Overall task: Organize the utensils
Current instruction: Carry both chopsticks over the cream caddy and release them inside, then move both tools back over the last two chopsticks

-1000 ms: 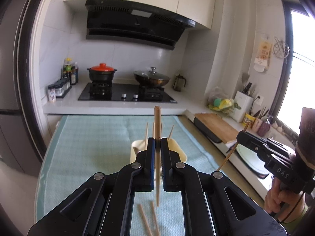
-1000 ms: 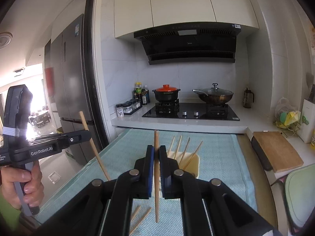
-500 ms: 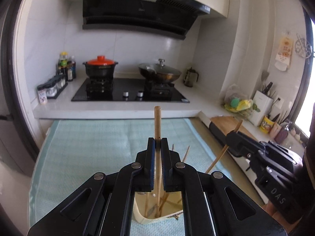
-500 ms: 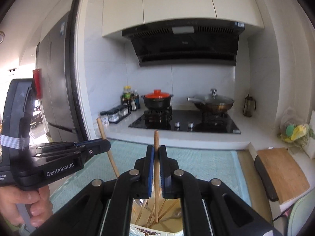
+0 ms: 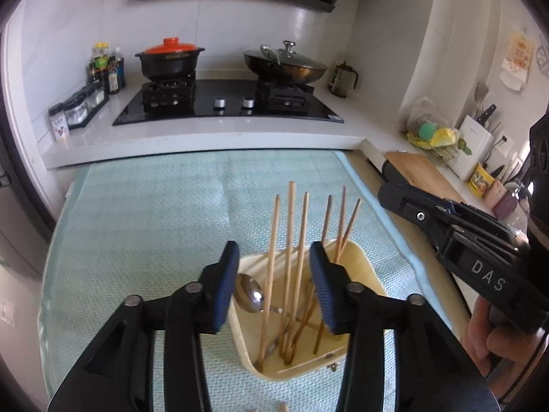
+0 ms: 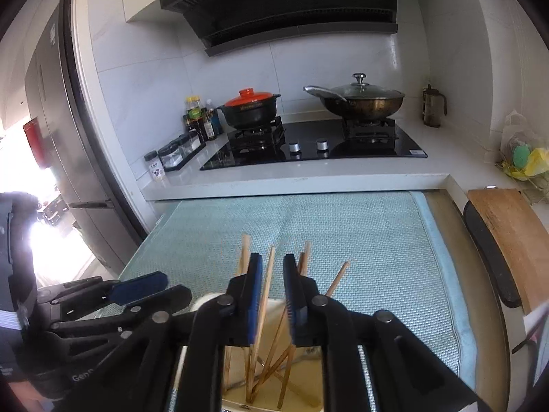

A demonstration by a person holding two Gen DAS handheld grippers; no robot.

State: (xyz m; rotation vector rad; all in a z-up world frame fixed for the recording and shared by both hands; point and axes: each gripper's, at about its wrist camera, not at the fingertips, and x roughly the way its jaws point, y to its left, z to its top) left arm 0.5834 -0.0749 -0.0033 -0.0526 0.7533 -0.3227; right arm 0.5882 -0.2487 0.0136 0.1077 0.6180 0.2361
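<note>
Now, by label, places given relative to the cream holder:

Cream holder [image 5: 363,267]: standing on the pale blue mat [image 5: 144,226], directly under both grippers; rim and inside plain in the left wrist view, only the lower inside and a bit of rim visible in the right wrist view [image 6: 308,388].

Chopsticks [image 5: 288,257]: upright and leaning inside the holder, tips fanning above its rim; six counted from the left wrist view, crossing at the bottom; seen from the right wrist view [image 6: 264,295] as a bundle partly hidden behind the fingers.

Spoon [image 5: 248,295]: metal, bowl resting at the holder's left inner edge; seen only from the left wrist view.

Left gripper [image 5: 274,285]: above the holder, jaws spread wide, nothing between the blue pads; chopsticks standing free in the gap. Seen side-on from the right wrist view [image 6: 137,292], left of the holder.

Right gripper [image 6: 272,295]: above the holder, jaws parted narrowly, not clamping; one chopstick standing loose in the gap. In the left wrist view [image 5: 391,194] only its closed-looking side profile to the right of the holder, so gap not readable there.

Loose sticks [image 5: 283,407]: ends just showing on the mat at the near side of the holder, left wrist view only.

Stove [image 6: 308,147]: well beyond the holder, on the white counter.
</note>
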